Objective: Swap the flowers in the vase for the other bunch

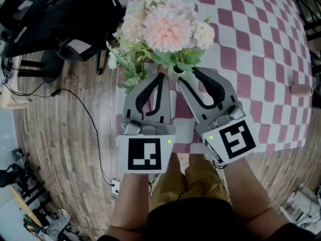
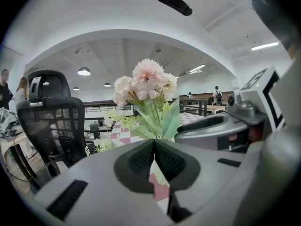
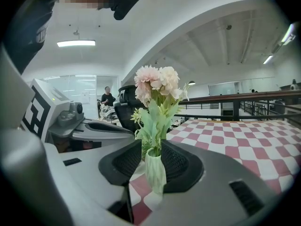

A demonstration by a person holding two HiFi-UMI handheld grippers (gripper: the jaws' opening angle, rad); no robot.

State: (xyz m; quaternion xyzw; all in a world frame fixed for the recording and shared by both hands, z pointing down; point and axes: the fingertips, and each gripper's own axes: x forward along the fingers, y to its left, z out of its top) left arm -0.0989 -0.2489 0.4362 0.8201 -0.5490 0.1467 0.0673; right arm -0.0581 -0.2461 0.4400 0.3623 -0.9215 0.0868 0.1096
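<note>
A bunch of pink and cream flowers stands in a pale green ribbed vase near the left corner of the checked table. My right gripper has a jaw on each side of the vase, and the pads look pressed on its body. My left gripper is shut just left of the vase mouth, its tips meeting under the leaves; nothing shows between its pads. The other bunch, small white blooms with green sprigs, lies at the table's left edge.
A black office chair stands left of the table on the wood floor, with cables trailing near it. A small pinkish object lies by the table's right edge. The person's legs are below the grippers.
</note>
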